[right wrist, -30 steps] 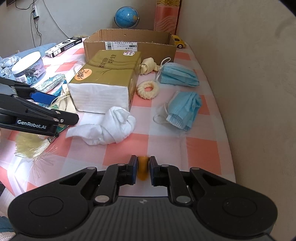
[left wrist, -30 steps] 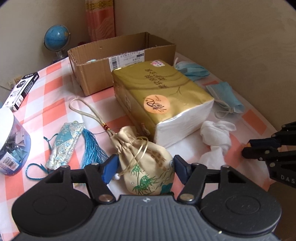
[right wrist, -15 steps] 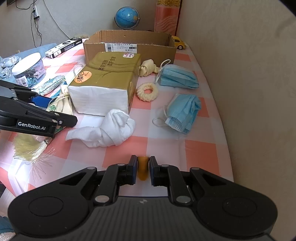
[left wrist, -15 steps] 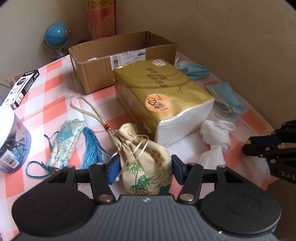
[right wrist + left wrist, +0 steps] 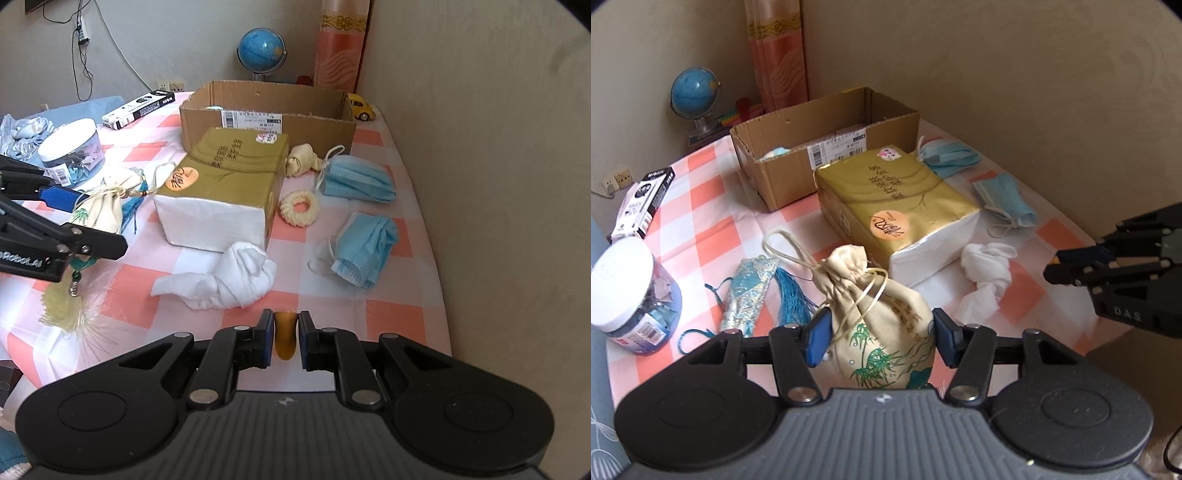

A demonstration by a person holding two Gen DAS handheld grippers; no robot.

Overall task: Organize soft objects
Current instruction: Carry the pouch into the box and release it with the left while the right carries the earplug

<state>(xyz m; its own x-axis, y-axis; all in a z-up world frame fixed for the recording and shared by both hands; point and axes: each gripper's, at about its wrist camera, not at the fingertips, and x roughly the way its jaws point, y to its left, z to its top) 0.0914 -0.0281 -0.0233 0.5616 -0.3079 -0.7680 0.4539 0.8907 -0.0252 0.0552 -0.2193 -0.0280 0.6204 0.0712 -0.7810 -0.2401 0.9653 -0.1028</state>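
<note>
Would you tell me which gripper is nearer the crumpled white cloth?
Right. The right gripper sits just before the white cloth; the left gripper is farther, clamping the bamboo-print pouch.

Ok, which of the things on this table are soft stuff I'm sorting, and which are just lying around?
Soft things to sort:
drawstring pouch, held in the left gripper
blue tassel sachet
white cloth
two face masks
scrunchie
tissue pack
cardboard box, probably the container

Lying about:
globe
toy car
plastic jar
black-and-white carton

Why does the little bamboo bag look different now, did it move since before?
Yes. The left tool, whose jaws have just been closing, pinches the bamboo bag and lifted it: in the right wrist view it hangs higher against the tissue pack.
</note>
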